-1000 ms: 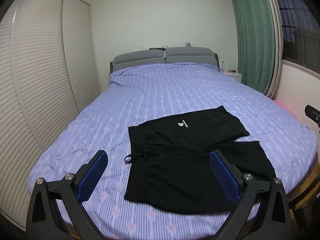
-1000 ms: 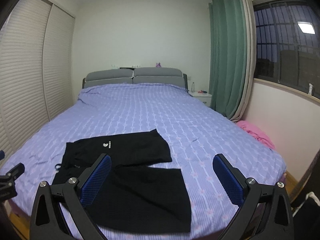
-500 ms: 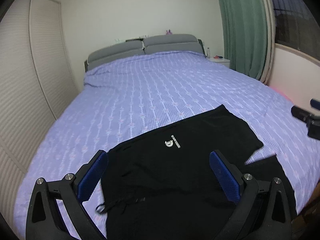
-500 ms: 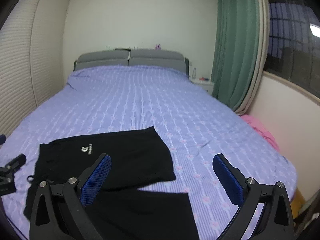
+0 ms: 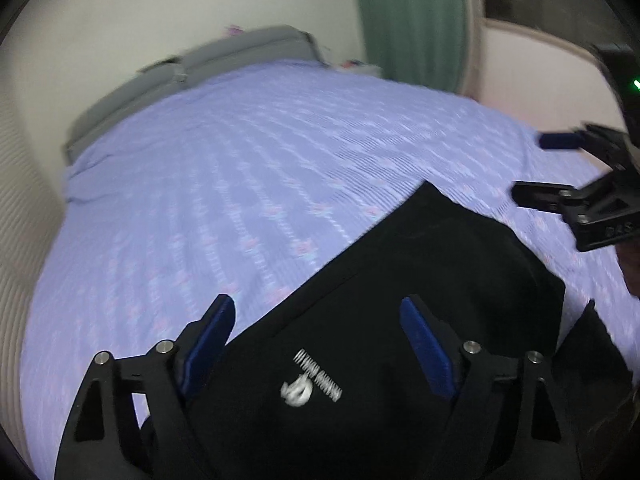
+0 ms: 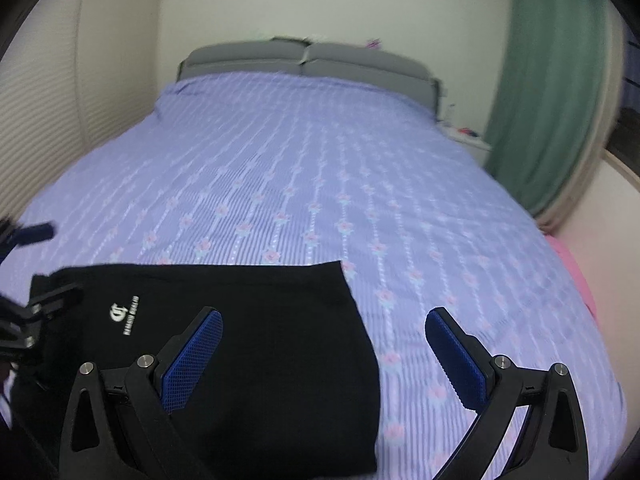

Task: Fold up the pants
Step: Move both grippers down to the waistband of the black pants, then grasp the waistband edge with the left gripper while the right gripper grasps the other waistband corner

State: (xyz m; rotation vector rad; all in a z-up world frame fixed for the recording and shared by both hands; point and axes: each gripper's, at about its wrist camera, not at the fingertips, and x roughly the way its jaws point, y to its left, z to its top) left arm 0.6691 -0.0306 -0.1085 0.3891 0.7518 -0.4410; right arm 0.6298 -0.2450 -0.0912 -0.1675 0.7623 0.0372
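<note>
Black shorts with a small white logo (image 5: pixel 310 386) lie flat on the purple bed; they also show in the right wrist view (image 6: pixel 256 320). My left gripper (image 5: pixel 318 316) is open and empty, just above the far leg near the logo. My right gripper (image 6: pixel 324 326) is open and empty, over the far leg's hem end. The right gripper also shows at the right edge of the left wrist view (image 5: pixel 560 168). The left gripper shows at the left edge of the right wrist view (image 6: pixel 40 268). The near leg is mostly hidden below both views.
The purple patterned bedspread (image 6: pixel 320 176) stretches to a grey headboard (image 6: pixel 308 60). A white wardrobe (image 6: pixel 48 92) stands left, a green curtain (image 6: pixel 552 92) right. Pink cloth (image 6: pixel 576 264) lies at the bed's right edge.
Both grippers have moved forward and down, close over the shorts. The left view has swung and tilted right. Both stay open.
</note>
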